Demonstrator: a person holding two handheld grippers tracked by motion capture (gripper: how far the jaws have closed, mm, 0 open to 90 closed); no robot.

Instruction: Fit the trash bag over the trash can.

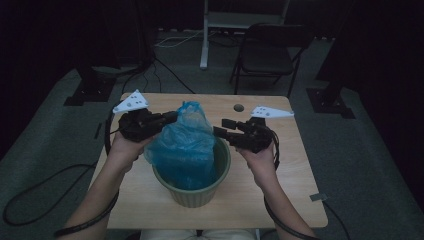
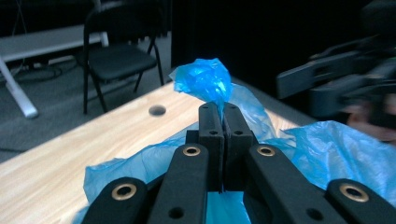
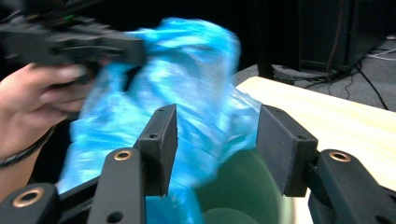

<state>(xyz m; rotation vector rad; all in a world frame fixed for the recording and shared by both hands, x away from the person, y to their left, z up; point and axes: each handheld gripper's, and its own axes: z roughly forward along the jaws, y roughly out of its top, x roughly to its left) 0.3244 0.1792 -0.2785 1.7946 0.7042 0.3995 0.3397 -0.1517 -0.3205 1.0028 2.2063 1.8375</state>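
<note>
**Holding a blue bag over a green pot**

High view: the green pot stands on the wooden table, near its front edge. The blue plastic bag sits inside the pot and rises above its rim. The left gripper meets the bag's upper edge from the left, jaws clenched on the plastic. The right gripper lies just right of the bag, above the pot's rim, apart from the plastic. A folding chair stands on the floor beyond the table.

Left gripper view: the two black jaws press together with a bunched fold of the bag pinched between them; the fold sticks up past the tips. A round hole marks the table top beyond.

Right gripper view: the jaws stand released, with a clear gap and nothing between the pads. Past them hang the bag, blurred, and the pot's inner wall. The left gripper grips the bag at upper left.
</note>
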